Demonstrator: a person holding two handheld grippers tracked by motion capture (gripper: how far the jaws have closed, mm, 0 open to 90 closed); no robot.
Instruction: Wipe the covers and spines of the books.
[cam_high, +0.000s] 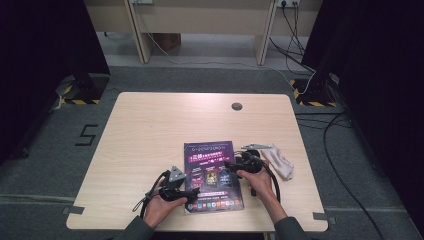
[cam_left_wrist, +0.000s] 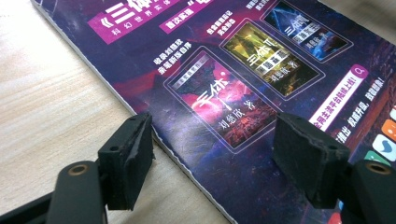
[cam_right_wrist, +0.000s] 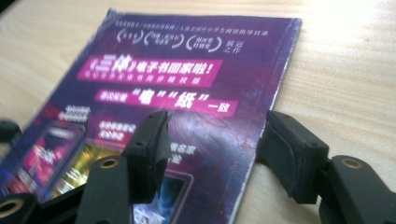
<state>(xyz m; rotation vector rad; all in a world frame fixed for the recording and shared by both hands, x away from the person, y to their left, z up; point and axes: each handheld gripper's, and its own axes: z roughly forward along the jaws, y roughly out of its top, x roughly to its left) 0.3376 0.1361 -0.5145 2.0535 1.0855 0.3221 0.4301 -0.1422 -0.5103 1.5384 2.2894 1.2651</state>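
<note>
The tabletop (cam_high: 150, 130) carries one purple magazine (cam_high: 212, 175) lying flat near the near edge, its long axis running from near edge to far edge, title end toward the far edge. One white cloth (cam_high: 280, 161) lies just beside its right edge. Two grippers flank it: the left gripper (cam_left_wrist: 212, 156) stands wide open astride the magazine's left edge, and the right gripper (cam_right_wrist: 215, 149) gapes equally across its right edge, neither clamping anything.

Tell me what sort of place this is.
Probably a recording studio or lab: a lone wooden table on grey carpet, black curtains either side, and hazard-striped stand bases with cables trailing across the floor.
</note>
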